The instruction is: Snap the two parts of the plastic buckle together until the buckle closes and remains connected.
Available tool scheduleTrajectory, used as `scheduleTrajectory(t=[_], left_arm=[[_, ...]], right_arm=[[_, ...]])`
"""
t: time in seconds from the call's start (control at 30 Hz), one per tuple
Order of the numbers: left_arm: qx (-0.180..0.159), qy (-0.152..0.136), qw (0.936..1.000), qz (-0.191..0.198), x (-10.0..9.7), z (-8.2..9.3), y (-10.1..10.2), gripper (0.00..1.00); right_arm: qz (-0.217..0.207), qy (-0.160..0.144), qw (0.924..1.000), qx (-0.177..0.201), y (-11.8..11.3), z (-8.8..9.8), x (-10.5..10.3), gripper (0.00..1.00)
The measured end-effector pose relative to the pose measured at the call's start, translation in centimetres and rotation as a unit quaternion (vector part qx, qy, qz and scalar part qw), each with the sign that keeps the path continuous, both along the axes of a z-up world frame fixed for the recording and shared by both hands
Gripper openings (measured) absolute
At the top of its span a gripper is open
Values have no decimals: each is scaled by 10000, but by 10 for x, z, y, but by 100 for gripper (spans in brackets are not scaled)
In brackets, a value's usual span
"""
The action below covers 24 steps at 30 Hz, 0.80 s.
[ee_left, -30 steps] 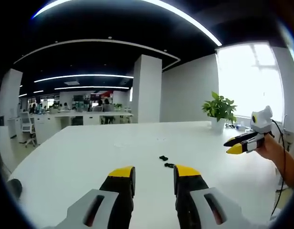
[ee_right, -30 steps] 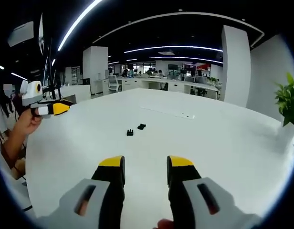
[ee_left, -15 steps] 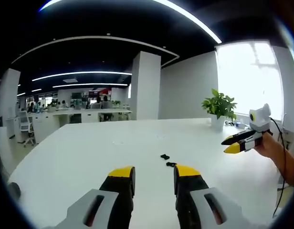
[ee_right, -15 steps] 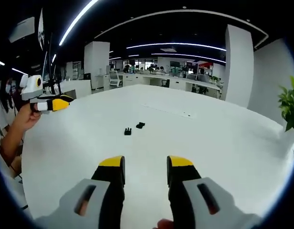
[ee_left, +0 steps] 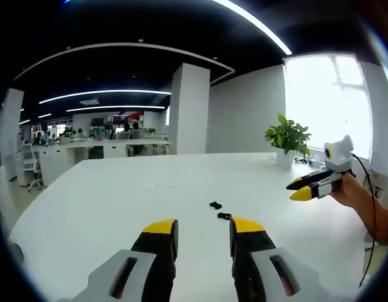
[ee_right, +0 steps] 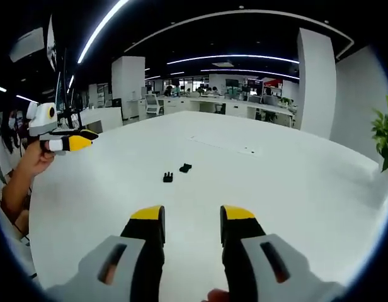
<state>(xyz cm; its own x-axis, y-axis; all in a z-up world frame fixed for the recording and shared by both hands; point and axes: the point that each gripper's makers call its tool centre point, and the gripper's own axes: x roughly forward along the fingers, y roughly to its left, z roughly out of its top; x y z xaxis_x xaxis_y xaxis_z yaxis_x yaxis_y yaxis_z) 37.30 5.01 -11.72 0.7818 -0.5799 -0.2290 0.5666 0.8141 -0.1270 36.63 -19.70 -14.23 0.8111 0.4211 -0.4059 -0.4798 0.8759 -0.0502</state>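
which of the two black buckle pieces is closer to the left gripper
In the left gripper view, the piece just above the left gripper; the other piece lies farther up the table.

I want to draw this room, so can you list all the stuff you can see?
buckle parts: two, black, small, lying apart on the table in front of both grippers
table: one, white, large
potted plant: one, green in a white pot, far edge of the table by the window
pillar: one, white, behind the table
left gripper: grey with yellow tips, open, empty
right gripper: same colours, open, empty
hands: holding the grippers
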Motion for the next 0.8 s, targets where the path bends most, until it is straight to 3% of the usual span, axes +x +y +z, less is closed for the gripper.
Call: scheduleTrajectory(t=[0.8], left_arm=[[-47, 169, 9993, -341, 13, 2, -20, 31]], right_arm=[[87, 162, 9998, -29, 8, -1, 27, 35]])
